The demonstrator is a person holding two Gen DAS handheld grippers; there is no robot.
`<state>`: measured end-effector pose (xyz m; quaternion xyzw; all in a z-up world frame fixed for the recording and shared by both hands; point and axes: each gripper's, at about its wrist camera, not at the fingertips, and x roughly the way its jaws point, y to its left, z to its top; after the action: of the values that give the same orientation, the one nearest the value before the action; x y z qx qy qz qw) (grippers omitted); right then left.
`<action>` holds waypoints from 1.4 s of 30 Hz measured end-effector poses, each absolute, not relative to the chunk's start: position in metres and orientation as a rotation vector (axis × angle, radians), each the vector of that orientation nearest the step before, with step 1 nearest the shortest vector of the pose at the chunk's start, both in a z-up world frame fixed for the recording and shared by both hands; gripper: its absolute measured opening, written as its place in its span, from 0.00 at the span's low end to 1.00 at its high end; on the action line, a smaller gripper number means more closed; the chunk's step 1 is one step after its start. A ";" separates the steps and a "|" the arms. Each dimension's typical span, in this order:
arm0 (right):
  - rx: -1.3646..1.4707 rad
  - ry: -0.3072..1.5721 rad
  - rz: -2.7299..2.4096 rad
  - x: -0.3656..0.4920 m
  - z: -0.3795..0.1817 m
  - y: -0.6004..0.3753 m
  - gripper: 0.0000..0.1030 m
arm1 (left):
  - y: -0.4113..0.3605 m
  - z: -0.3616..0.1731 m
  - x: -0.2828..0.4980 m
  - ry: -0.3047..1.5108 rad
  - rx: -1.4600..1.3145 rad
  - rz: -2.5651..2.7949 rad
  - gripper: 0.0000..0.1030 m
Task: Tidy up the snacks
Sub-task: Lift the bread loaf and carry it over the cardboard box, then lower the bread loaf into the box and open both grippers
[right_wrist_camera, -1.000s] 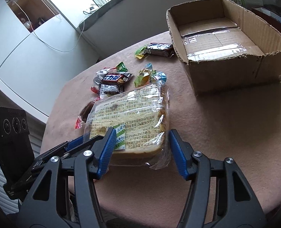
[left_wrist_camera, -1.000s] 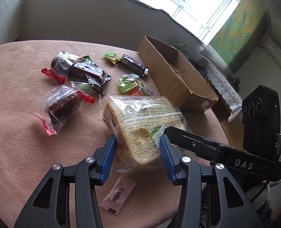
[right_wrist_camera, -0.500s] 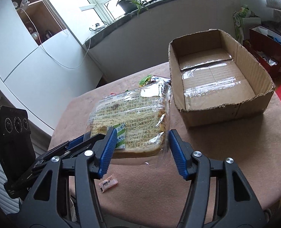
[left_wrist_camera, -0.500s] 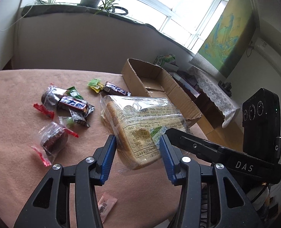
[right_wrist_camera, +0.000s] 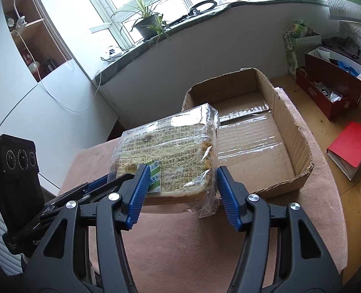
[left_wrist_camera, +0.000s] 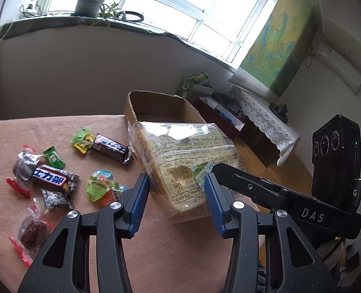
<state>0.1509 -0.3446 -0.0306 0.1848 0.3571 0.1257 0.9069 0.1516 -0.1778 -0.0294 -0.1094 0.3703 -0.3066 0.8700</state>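
Observation:
A wrapped loaf of sliced bread (left_wrist_camera: 185, 161) hangs in the air, held from two sides. My left gripper (left_wrist_camera: 176, 205) is shut on one corner of it. My right gripper (right_wrist_camera: 182, 193) is shut on the neighbouring corner of the bread (right_wrist_camera: 170, 156). The loaf sits above the table's pink cloth (right_wrist_camera: 180, 244), at the near left corner of the open cardboard box (right_wrist_camera: 258, 131), which shows nothing inside. The box's far end (left_wrist_camera: 156, 105) shows behind the loaf in the left wrist view.
Loose snacks lie on the cloth (left_wrist_camera: 58, 127) to the left: two chocolate bars (left_wrist_camera: 52, 178) (left_wrist_camera: 110, 147), green candy packs (left_wrist_camera: 99, 186), a dark cake in clear wrap (left_wrist_camera: 30, 227). A red shoebox (right_wrist_camera: 331, 90) and a red book (right_wrist_camera: 351, 146) sit on the floor to the right.
Both grippers have lifted the bread off the cloth and carried it up and toward the box. The loose snacks stayed where they lay.

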 end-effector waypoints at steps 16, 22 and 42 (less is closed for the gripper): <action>0.406 0.757 0.203 0.184 -0.050 -0.404 0.58 | -0.233 -0.043 0.182 0.820 -0.182 -0.677 0.44; 0.401 0.755 0.154 0.191 -0.056 -0.410 0.58 | -0.241 -0.054 0.190 0.838 -0.146 -0.652 0.43; 0.354 0.722 0.135 0.162 -0.033 -0.387 0.58 | -0.214 -0.035 0.166 0.773 -0.111 -0.598 0.43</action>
<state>0.1615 -0.3869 -0.0325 0.1723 0.3511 0.0657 0.9180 0.1662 -0.2138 -0.0351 -0.0532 0.3711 -0.2870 0.8815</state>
